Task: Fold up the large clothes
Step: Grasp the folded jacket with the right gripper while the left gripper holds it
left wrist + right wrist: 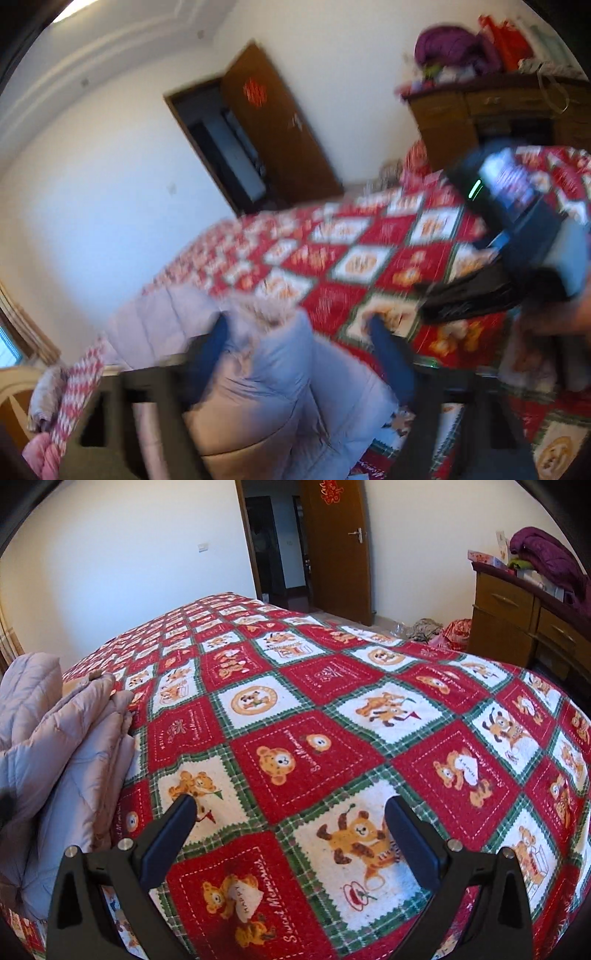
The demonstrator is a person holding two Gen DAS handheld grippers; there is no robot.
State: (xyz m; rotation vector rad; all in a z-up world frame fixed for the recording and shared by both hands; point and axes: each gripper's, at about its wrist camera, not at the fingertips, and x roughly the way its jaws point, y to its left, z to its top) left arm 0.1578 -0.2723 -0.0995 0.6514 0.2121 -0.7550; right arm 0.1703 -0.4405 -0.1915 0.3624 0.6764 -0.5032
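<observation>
The left tongs (299,332) stand apart with the pale puffy coat (266,373) bulging between the fingers, over the red bear-print bedspread (388,251). The right tongs (291,812) gape, holding nothing, the coat (66,746) heaped at the bed's left edge.

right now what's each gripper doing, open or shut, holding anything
left gripper: open, its fingers either side of a fold of the jacket, no clamp visible.
right gripper: open, empty, over the bedspread.
</observation>
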